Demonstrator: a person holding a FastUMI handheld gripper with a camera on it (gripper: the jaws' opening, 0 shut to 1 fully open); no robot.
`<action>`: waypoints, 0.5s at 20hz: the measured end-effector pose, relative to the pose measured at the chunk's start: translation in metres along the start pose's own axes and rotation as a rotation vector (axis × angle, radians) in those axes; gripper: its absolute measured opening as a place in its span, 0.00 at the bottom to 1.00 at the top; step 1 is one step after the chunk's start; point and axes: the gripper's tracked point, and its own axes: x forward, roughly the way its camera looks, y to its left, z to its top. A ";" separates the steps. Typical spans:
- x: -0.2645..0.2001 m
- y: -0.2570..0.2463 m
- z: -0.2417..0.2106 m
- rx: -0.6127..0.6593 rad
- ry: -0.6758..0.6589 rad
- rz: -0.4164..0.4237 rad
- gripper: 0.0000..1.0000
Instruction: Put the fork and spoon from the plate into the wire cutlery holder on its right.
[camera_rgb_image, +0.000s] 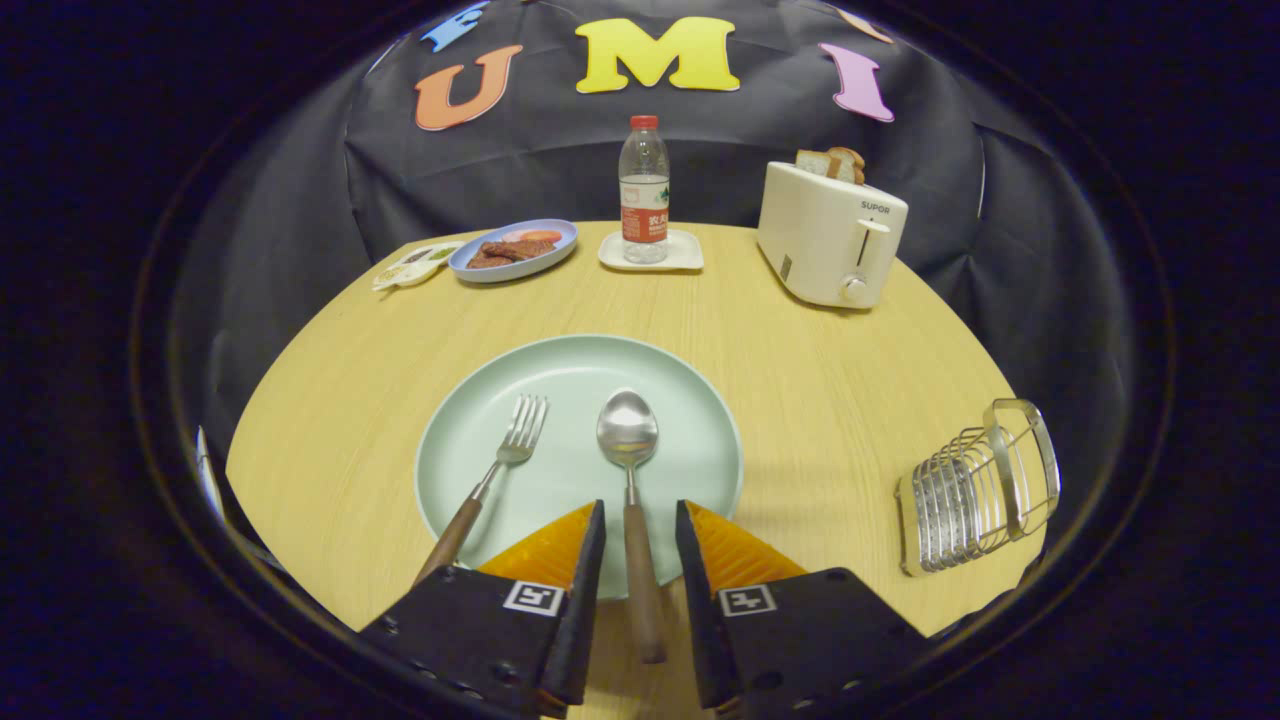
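Nothing has gone into the wire holder (978, 492) yet. It stands alone near the right edge of the bench (800, 400). The fork (492, 478) and the spoon (630, 500) both lie on the green plate (690, 420) in the middle, with their handles sticking out over the plate's near rim.

The claw (640, 530) is spread apart, one finger on each side of the spoon's wooden handle. It is not pinching it yet. I think the spoon goes first, then the fork.

At the far edge stand a toaster (830, 235) with bread, a water bottle (643, 190) and a blue dish of food (515, 250). They are well away. Nothing sits between the plate and the holder.
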 end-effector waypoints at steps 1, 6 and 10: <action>0.001 0.004 0.000 0.004 0.009 0.019 0.33; 0.000 0.005 -0.006 -0.014 0.058 0.010 0.11; -0.010 0.008 -0.009 0.023 0.105 0.040 0.04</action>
